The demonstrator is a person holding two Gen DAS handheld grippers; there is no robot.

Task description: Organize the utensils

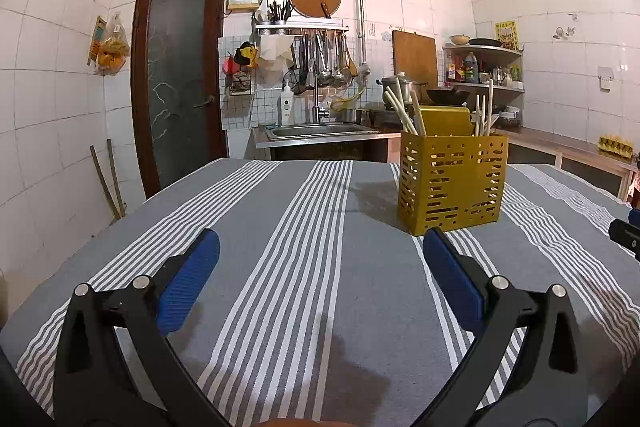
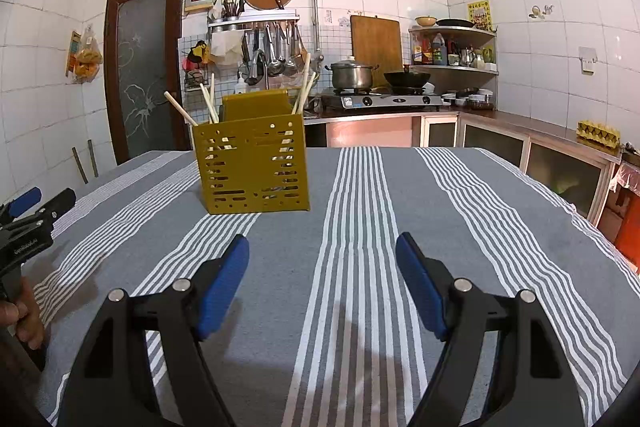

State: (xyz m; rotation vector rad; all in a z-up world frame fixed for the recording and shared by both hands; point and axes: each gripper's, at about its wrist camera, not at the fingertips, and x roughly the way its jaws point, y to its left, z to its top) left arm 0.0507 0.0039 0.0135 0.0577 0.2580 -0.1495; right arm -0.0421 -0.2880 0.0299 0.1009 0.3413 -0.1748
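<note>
Several pale chopsticks (image 2: 208,98) already stand upright in the yellow perforated utensil holder (image 2: 251,167), leaning against its walls, and no loose utensil shows on the striped tablecloth (image 2: 360,211) around the holder. Your left gripper (image 1: 321,251) and right gripper (image 2: 322,254) both hang in front of the holder, well apart from it, jaws spread wide with nothing between them. Should you move a chopstick, expect it to be light, stiff and probably slick: pinch it across the bare shaft above the holder's rim.
</note>
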